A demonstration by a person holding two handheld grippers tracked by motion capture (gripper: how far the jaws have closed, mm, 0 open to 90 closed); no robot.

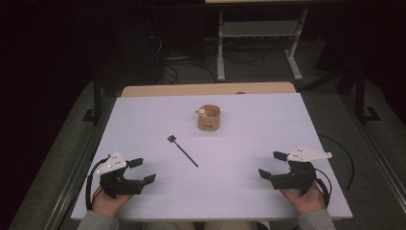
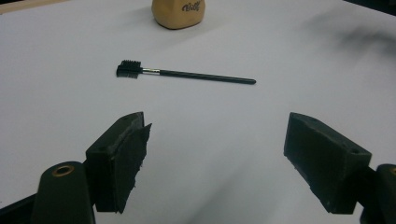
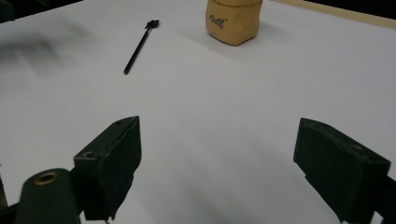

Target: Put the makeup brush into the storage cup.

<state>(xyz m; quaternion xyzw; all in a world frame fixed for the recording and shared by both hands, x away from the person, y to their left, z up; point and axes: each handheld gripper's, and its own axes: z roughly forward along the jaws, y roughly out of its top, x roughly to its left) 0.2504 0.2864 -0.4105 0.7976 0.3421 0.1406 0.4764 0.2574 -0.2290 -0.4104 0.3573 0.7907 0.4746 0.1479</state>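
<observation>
high view: left gripper (image 1: pixel 142 170) and right gripper (image 1: pixel 272 165) held low at the near table (image 1: pixel 249 201) corners, jaws wide apart, gripping nothing. black brush (image 1: pixel 182 151) flat between them, nearer the left, well apart from both. tan pouch (image 1: pixel 209 118) beyond it, small pale object at its rim.

left gripper view: brush (image 2: pixel 182 73) straight ahead past spread jaws, bristle end left; pouch (image 2: pixel 179 12) behind. nothing between.

right gripper view: brush (image 3: pixel 138 46) far left, pouch (image 3: pixel 233 21) ahead; lettering readable on its side.

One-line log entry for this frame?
left gripper: open, idle | right gripper: open, idle | brush: flat on table, untouched | tan pouch: upright, beyond brush
</observation>
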